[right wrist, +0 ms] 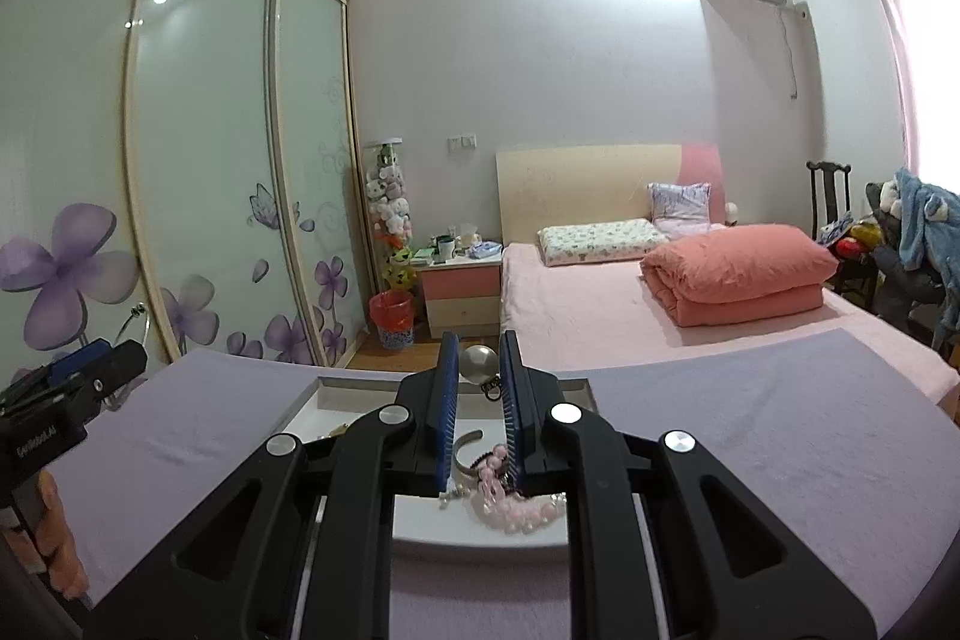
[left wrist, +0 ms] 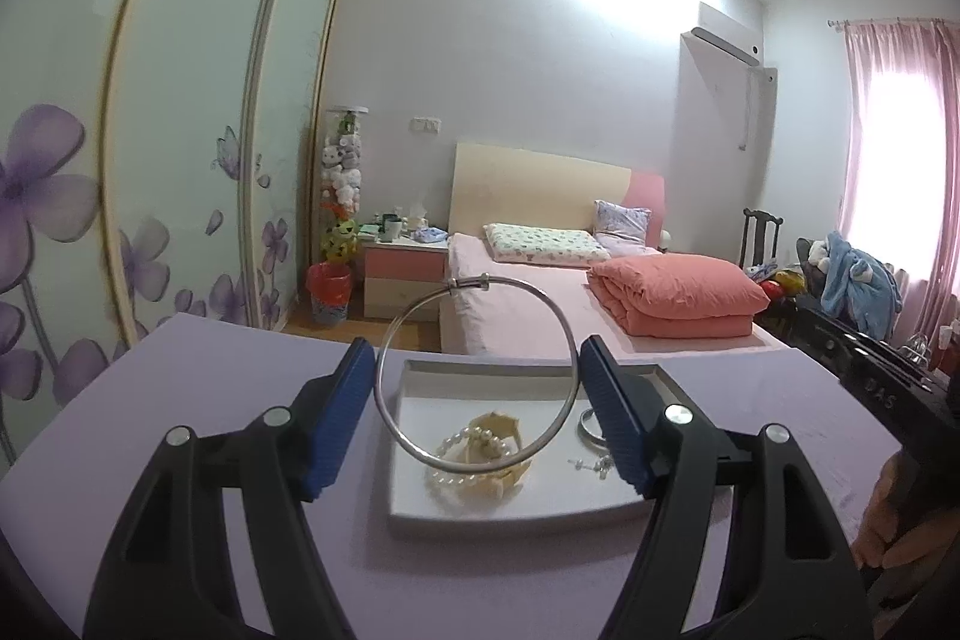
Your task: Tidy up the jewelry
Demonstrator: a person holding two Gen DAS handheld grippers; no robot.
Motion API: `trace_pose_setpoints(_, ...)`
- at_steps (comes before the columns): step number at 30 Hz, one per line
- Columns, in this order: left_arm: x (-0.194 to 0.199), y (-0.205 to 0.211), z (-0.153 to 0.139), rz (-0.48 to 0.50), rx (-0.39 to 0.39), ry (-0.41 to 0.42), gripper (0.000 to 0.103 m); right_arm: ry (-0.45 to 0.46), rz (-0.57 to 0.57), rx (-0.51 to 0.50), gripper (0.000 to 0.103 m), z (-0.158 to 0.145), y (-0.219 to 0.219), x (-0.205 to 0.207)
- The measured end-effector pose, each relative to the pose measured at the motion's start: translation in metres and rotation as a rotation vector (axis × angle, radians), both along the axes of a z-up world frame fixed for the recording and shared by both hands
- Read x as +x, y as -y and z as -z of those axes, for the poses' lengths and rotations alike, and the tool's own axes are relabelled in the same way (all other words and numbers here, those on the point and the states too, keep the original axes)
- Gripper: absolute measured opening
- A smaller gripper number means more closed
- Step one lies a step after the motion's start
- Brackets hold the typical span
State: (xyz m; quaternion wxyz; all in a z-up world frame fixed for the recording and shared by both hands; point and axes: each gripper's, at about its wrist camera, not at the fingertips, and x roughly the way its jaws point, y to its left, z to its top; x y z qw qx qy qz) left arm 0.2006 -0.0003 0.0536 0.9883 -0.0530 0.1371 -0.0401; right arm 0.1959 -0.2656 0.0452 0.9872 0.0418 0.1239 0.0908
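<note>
The left wrist view showed the left claw clamped across a large silver bangle, its blue pads pressing the ring's two sides so that it stood upright above the white tray. Inside the tray lay a pearl bracelet on a cream-coloured piece that could not be identified, a second silver bangle partly hidden behind the right-hand pad, and small earrings beside it. The tray rested on a lilac-covered worktop.

In the right wrist view the right claw was nearly together, gripping a small dark clasp or link from which a silvery ball pendant rose between the tips. A pink bead bracelet lay in the tray under that claw; strands seemed to climb toward the pad, though whether they joined the held piece could not be told. The left claw showed at the far left edge, with the hand holding it below.

The sorting looked to be in its middle: two pieces were raised clear of the tray, while several remained heaped together there. No separate destination for the lifted pieces was visible, so placing them, and dealing with the rest, appeared still to be done.
</note>
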Motion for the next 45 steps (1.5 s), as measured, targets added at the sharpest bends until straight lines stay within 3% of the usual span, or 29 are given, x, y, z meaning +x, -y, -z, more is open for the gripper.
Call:
trace_pose_setpoints(9,0.061,0.017,0.02,0.027,-0.016,-0.04,0.069,-0.046,0.001,0.016,0.015,0.023,-0.007,0.054)
trace_pose_setpoints(21,0.103,0.02,0.052,0.037,-0.012,-0.105,0.069,-0.164,-0.024,-0.001,0.016,0.058,-0.024,0.092)
trace_pose_setpoints(22,0.104,0.02,0.055,0.039,-0.012,-0.11,0.069,-0.17,-0.029,-0.006,0.019,0.059,-0.024,0.091)
trace_pose_setpoints(25,0.108,0.022,0.063,0.046,-0.007,-0.127,0.069,-0.171,-0.032,0.004,0.049,0.059,-0.024,0.093)
trace_pose_setpoints(45,0.132,0.028,0.101,0.088,-0.025,-0.272,0.071,-0.188,-0.02,0.054,0.049,0.06,-0.011,0.104)
